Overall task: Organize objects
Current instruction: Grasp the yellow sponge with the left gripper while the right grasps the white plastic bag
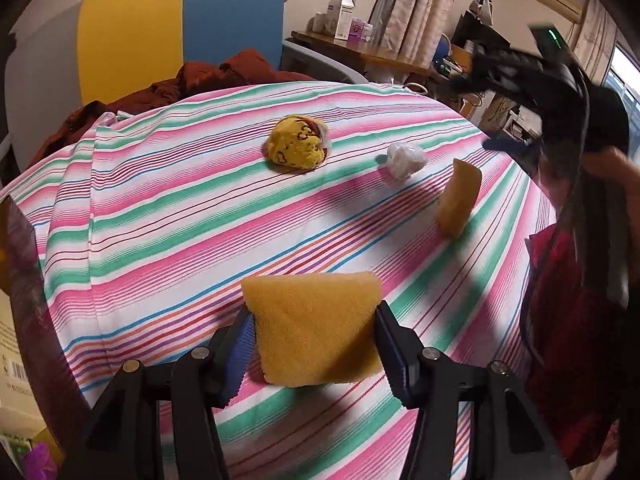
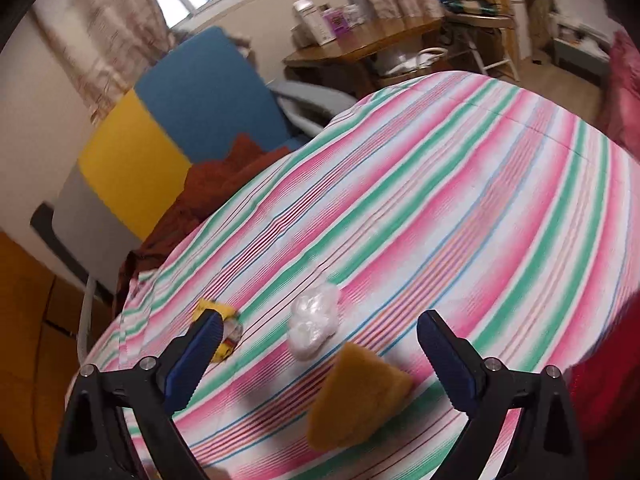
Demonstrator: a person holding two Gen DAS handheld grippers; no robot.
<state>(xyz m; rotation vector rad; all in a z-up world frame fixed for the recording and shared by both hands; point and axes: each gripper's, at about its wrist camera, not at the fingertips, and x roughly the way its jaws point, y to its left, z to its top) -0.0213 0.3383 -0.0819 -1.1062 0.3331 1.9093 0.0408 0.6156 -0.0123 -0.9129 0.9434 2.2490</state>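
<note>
My left gripper (image 1: 316, 340) is shut on a yellow sponge (image 1: 314, 328), held just above the striped tablecloth (image 1: 160, 220). A second yellow sponge (image 1: 458, 198) is in mid-air or tipped on edge at the right; in the right wrist view it (image 2: 356, 398) sits below my open right gripper (image 2: 320, 344), apart from both fingers. A yellow patterned cloth ball (image 1: 298, 142) and a crumpled white plastic bag (image 1: 404, 158) lie further back; both show in the right wrist view, the ball (image 2: 218, 320) behind the left finger, the bag (image 2: 314, 330) ahead.
A rust-brown cloth (image 1: 192, 84) lies at the table's far edge before a yellow and blue panel (image 1: 180, 28). A wooden desk (image 1: 356, 52) with boxes stands behind. A cardboard box (image 1: 12, 360) is at the left.
</note>
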